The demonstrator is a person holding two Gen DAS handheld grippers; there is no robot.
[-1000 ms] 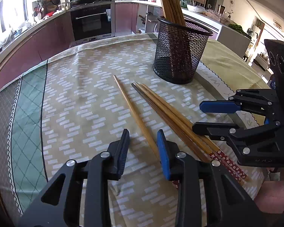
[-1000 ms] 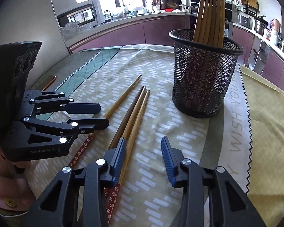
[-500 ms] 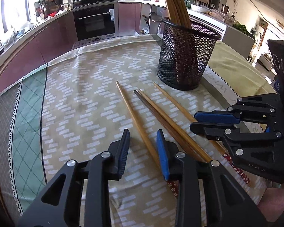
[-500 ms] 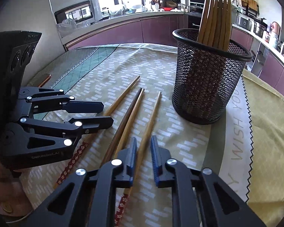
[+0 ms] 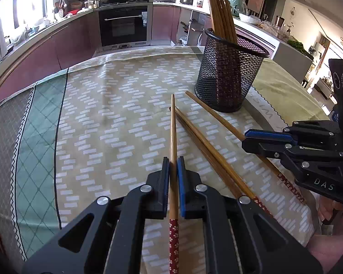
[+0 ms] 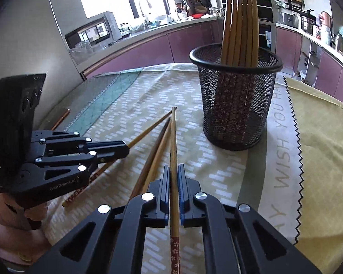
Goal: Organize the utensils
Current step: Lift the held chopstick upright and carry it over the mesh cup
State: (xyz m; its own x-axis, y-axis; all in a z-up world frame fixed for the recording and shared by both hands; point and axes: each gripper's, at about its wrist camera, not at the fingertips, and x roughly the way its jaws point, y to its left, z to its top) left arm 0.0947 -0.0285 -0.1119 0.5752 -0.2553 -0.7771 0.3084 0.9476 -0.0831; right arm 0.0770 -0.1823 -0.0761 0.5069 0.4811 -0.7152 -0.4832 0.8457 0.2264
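Observation:
My left gripper [image 5: 173, 162] has its jaws closing tight on a wooden chopstick [image 5: 173, 125], pads pressing both sides; the red-patterned end sticks out behind. My right gripper [image 6: 173, 171] likewise closes on another chopstick [image 6: 172, 137], clamped between its blue pads. Each gripper also shows in the other view: the right gripper [image 5: 245, 139] at right, the left gripper [image 6: 125, 148] at left. Two more chopsticks [image 5: 208, 150] lie side by side on the cloth between them. A black mesh holder [image 6: 235, 105] with several upright chopsticks stands just beyond the tips.
A patterned beige and green tablecloth [image 5: 103, 137] covers the round table, with a yellow cloth [image 6: 327, 150] on the right. A hand [image 6: 9, 226] holds the left gripper. Purple kitchen cabinets and an oven [image 5: 123, 25] lie past the table's far edge.
Both grippers went from open to shut, the right first, then the left. Each now clamps one chopstick, which has swung into line with its fingers.

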